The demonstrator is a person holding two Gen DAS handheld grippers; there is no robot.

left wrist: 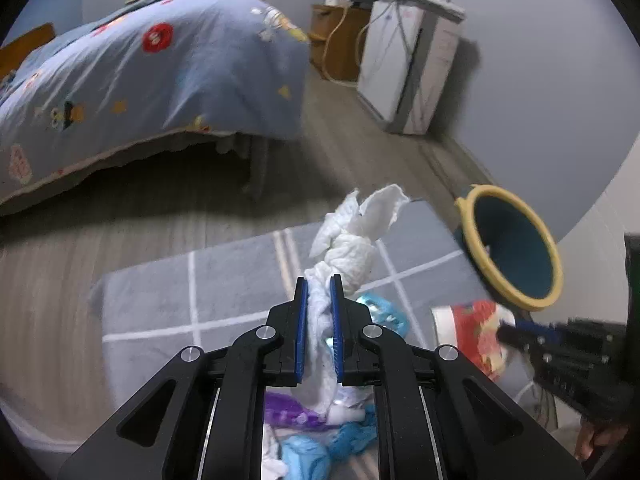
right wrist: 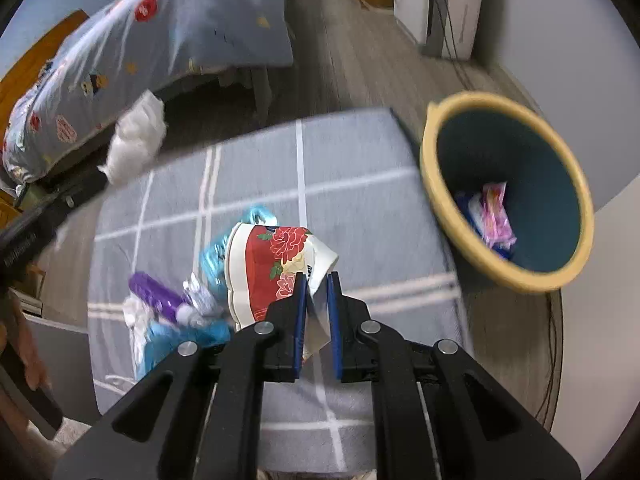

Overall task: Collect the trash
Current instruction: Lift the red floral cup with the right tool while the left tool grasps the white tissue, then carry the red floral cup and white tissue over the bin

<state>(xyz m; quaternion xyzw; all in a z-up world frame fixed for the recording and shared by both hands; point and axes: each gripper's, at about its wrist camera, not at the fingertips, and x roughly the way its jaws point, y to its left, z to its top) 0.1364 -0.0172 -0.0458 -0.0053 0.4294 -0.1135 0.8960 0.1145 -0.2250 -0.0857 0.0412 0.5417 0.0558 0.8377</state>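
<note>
My left gripper is shut on a crumpled white tissue, held up above a grey checked mat. The same tissue shows at the left of the right wrist view, at the tip of that gripper. My right gripper is shut on the crushed rim of a red-and-white flowered paper cup; the cup also appears in the left wrist view. A yellow-rimmed teal bin stands at the mat's right edge with wrappers inside. Purple and blue wrappers lie on the mat.
A bed with a blue patterned cover takes up the left. A white appliance with cables stands against the back wall, next to a wooden cabinet. Wood floor runs between the bed and the mat.
</note>
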